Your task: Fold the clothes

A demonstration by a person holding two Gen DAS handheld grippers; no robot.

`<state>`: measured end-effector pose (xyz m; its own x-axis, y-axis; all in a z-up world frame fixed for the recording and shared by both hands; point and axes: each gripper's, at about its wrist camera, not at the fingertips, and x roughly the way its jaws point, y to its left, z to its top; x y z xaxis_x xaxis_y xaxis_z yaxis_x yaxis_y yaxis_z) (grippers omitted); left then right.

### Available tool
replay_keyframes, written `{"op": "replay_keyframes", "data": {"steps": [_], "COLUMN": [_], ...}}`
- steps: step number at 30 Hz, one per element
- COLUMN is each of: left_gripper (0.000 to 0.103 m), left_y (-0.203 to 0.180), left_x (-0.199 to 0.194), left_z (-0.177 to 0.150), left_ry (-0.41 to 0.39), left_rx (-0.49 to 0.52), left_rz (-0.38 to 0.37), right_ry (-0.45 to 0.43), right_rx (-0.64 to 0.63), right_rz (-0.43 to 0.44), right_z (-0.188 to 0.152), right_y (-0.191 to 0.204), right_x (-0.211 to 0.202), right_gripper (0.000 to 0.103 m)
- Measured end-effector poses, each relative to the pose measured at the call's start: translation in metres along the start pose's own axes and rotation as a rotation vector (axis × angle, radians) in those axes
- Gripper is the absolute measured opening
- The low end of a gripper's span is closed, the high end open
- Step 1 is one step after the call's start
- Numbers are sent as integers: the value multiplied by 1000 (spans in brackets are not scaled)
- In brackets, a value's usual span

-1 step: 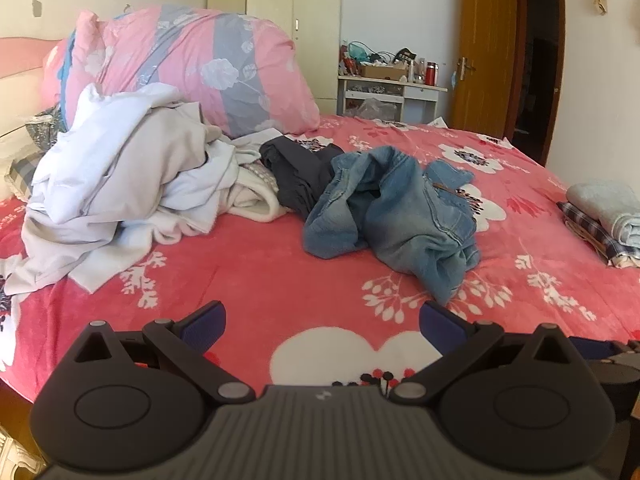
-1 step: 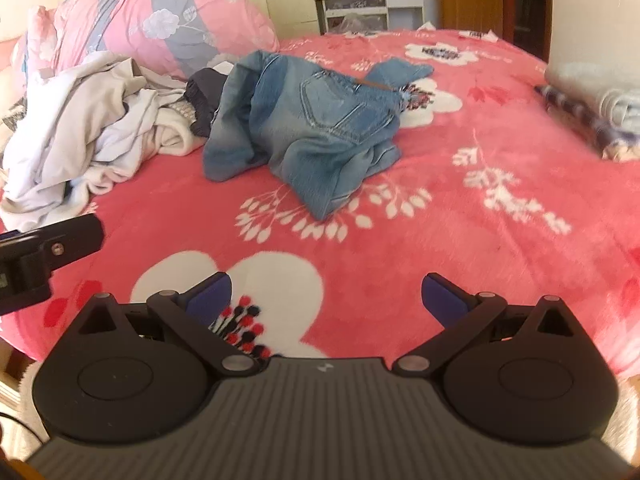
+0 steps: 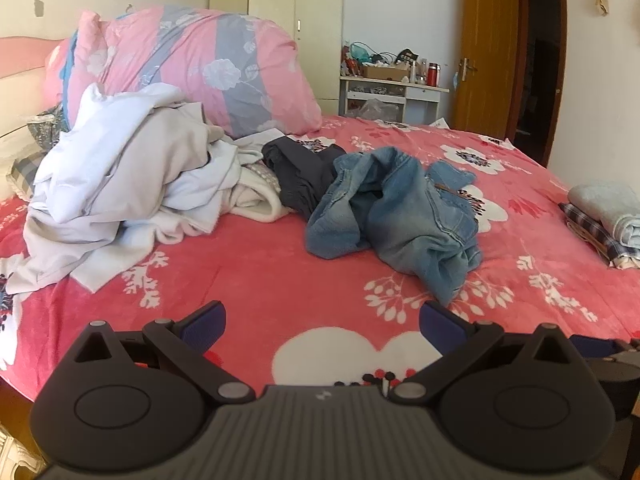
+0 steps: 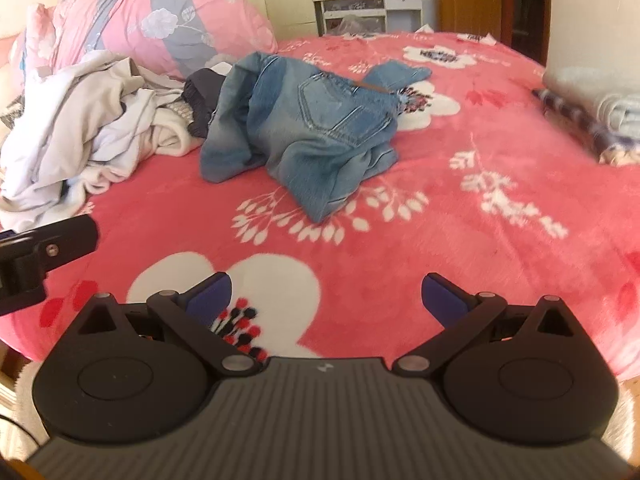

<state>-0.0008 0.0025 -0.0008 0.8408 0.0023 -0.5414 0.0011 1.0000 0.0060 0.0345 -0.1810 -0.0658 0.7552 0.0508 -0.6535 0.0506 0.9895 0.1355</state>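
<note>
Left gripper (image 3: pixel 322 322): jaws spread wide, empty, held over the near edge of the bed (image 3: pixel 248 272). Right gripper (image 4: pixel 326 294): jaws likewise released, nothing between them, over the same near edge; the left gripper's body shows at the left margin of the right wrist view.

Jeans (image 4: pixel 316 128): crumpled heap mid-bed on the red floral blanket, back pocket facing up, one leg end pointing toward the grippers. Well apart from both grippers.

Dark garment (image 3: pixel 300 172): bunched, touching the jeans on their left side.

Pale clothes pile (image 3: pixel 132 184): white and cream items heaped left of the dark garment, leaning against a pink quilt (image 3: pixel 192 60).

Folded stack (image 3: pixel 604 216): at the bed's right edge, a pale item lying on plaid cloth.

Background: cluttered white desk (image 3: pixel 394 92) and wooden door (image 3: pixel 488 52).
</note>
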Motion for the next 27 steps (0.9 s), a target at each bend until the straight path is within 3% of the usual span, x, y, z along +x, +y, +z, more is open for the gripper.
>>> {"op": "replay_keyframes", "data": {"steps": [6,20,27], "left_gripper": [103,103,103], "left_y": [13,20,16], "left_x": [-1,-4,-5], "left_z": [-6,-13,-14], "left_ry": [-8,43,45], "left_rx": [-58,-94,-69], "left_rz": [-26,-9,58], "right_ry": [-27,-89,-94], "right_rx": [-5,-16,-11], "right_rz": [-25,-84,-92], "right_z": [2,7,6], "right_y": [2,6,9], "right_x": [-4,-14,-16], "right_gripper": [102,102,102]}}
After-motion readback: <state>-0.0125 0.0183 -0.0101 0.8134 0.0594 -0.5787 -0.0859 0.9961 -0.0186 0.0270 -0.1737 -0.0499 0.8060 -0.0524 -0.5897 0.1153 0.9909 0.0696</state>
